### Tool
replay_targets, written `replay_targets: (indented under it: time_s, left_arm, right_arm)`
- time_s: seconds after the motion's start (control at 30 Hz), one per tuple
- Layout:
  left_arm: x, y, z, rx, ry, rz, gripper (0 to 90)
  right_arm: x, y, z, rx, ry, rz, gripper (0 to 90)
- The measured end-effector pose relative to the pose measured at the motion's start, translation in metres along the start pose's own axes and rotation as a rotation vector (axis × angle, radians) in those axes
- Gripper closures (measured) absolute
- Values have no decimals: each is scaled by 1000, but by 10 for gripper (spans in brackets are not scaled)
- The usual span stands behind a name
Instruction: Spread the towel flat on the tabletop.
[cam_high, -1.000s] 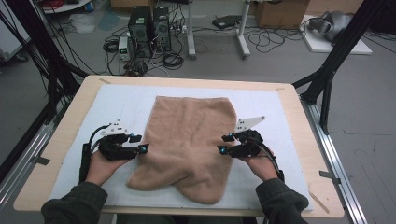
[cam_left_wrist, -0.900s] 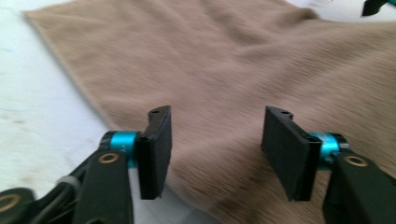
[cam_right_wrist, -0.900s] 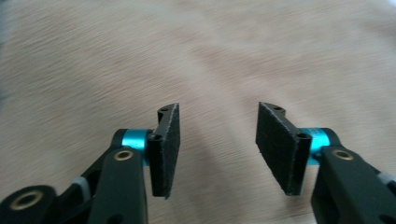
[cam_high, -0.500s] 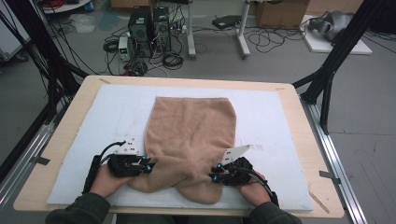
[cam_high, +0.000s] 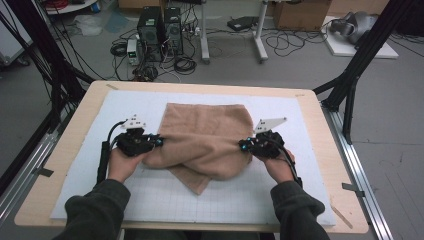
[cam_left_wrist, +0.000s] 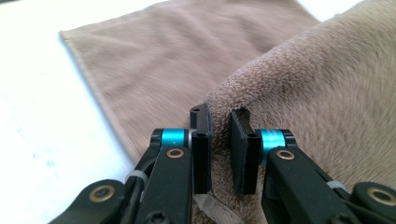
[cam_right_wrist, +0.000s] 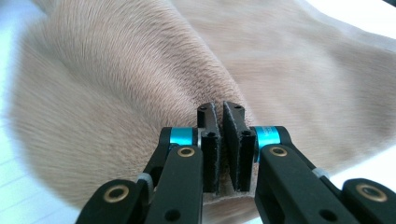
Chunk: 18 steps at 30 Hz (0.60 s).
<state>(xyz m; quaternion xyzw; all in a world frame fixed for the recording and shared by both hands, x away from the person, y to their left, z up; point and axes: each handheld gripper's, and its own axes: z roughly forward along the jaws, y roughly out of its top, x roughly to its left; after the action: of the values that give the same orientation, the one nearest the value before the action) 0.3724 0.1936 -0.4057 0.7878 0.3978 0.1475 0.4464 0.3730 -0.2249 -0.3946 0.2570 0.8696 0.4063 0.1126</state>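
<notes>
The brown towel (cam_high: 205, 137) lay at the centre of the frame on the white mat (cam_high: 310, 150). The left gripper (cam_left_wrist: 219, 125) pinched its left fold between narrow jaws; the right gripper (cam_right_wrist: 219, 114) clamped the right fold tightly.

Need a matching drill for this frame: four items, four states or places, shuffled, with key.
1. left gripper
2. right gripper
3. towel
4. white mat

A. covers the tabletop
B. clamped on the towel's right side
C. clamped on the towel's left side
D. tan, near part lifted and bunched

Pairs: 1-C, 2-B, 3-D, 4-A
</notes>
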Motion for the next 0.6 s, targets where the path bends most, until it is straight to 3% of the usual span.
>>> replay_targets:
  time_s: [0.03, 0.1, 0.13, 0.2, 0.3, 0.37, 0.43, 0.47, 0.53, 0.6]
  left_arm:
    - [5, 0, 9, 20, 10, -35, 799]
    - [10, -4, 27, 73, 40, -39, 794]
    - [11, -6, 32, 82, 38, -60, 781]
    - [15, -6, 33, 54, 28, -99, 716]
    - [16, -4, 19, 41, 50, -60, 585]
    - [18, -2, 4, 18, 41, -69, 545]
    - [18, 0, -14, -27, 34, -53, 525]
    - [17, 0, -20, -36, 30, -53, 483]
    - [14, 1, -34, -58, -6, -51, 459]
    - [8, 0, -41, -54, -38, -11, 447]
  right_arm:
    - [-7, 1, 7, 8, 2, 23, 854]
    - [-18, -1, 22, 46, -13, 53, 853]
    - [-21, -3, 29, 71, -9, 65, 848]
    - [-24, -7, 40, 101, -14, 75, 823]
    - [-23, -6, 36, 87, -33, 79, 760]
    - [-20, -3, 25, 52, -44, 73, 726]
    - [-15, 0, 11, 15, -50, 66, 697]
    - [-7, 4, -1, -22, -39, 55, 644]
    - [5, 6, -10, -47, -25, 16, 617]
    - [12, 8, -13, -53, -4, 4, 587]
